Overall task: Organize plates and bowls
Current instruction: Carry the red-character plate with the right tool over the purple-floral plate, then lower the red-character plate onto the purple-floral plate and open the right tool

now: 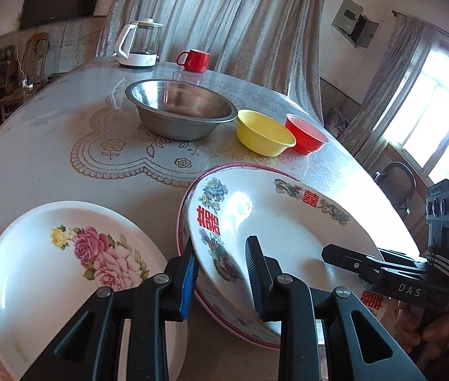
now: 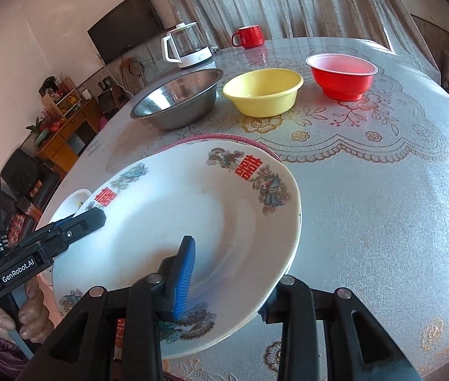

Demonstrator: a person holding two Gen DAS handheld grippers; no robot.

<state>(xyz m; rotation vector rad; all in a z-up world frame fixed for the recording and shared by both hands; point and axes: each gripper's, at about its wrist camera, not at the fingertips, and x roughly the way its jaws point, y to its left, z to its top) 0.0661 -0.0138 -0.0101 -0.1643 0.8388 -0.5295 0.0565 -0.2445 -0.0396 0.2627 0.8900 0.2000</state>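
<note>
A white plate with dragons and red characters (image 1: 288, 222) (image 2: 192, 222) hangs tilted over the table, held at two sides. My left gripper (image 1: 221, 244) is shut on its near rim, one blue pad inside and one beneath. My right gripper (image 2: 231, 263) is shut on the opposite rim, its outer finger hidden under the plate. Each gripper shows in the other's view: the right gripper (image 1: 329, 250), the left gripper (image 2: 97, 216). Under the held plate lies a pink-rimmed plate (image 1: 182, 209) (image 2: 211, 138). A rose-patterned plate (image 1: 65, 270) sits to the left.
Behind the plates stand a steel bowl (image 1: 181, 108) (image 2: 177, 98), a yellow bowl (image 1: 264, 133) (image 2: 262, 92) and a red bowl (image 1: 307, 133) (image 2: 340, 76). A kettle (image 1: 138, 44) and a red mug (image 1: 194, 60) stand at the far edge of the round table (image 2: 383, 206).
</note>
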